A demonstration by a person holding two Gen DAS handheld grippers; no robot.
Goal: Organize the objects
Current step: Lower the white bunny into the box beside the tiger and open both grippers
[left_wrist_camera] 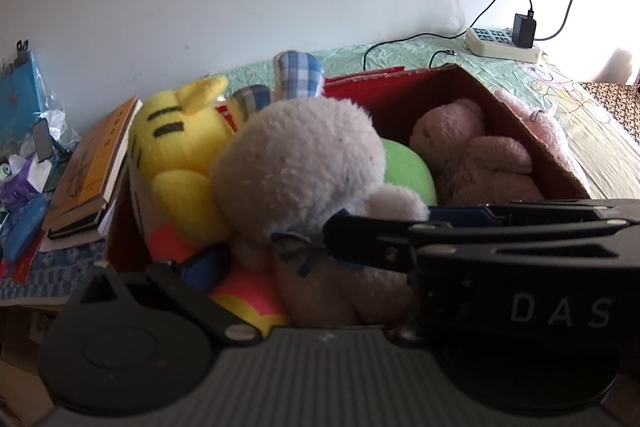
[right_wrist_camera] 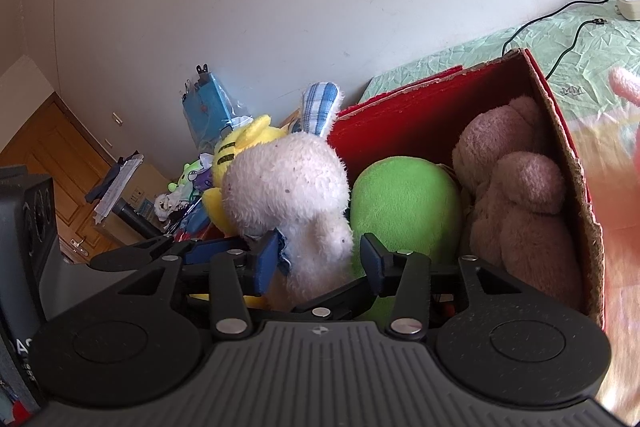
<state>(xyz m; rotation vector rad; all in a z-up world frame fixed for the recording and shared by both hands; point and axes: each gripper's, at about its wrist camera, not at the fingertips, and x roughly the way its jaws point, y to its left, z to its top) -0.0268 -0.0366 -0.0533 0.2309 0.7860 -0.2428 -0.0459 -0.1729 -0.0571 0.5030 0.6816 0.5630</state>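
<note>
Now | red box (right_wrist_camera: 420, 115): white rabbit (right_wrist_camera: 288, 179), green plush (right_wrist_camera: 404, 199), pink bear (right_wrist_camera: 516, 195)

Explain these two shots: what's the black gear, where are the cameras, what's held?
No robot: a person holds a two-finger tool in each hand, each with a fisheye camera looking along its fingers. One picture is from the left tool, the other from the right tool; the black body marked DAS in the left view is the right tool side-on. A red cardboard box on a green sheet holds plush toys: a white rabbit, a yellow toy, a green toy and a pink bear. Books lie beside it. The right tool's jaws stand either side of the rabbit's neck, not visibly squeezing. Only one finger of the left tool shows, so its grip is unclear.
</note>
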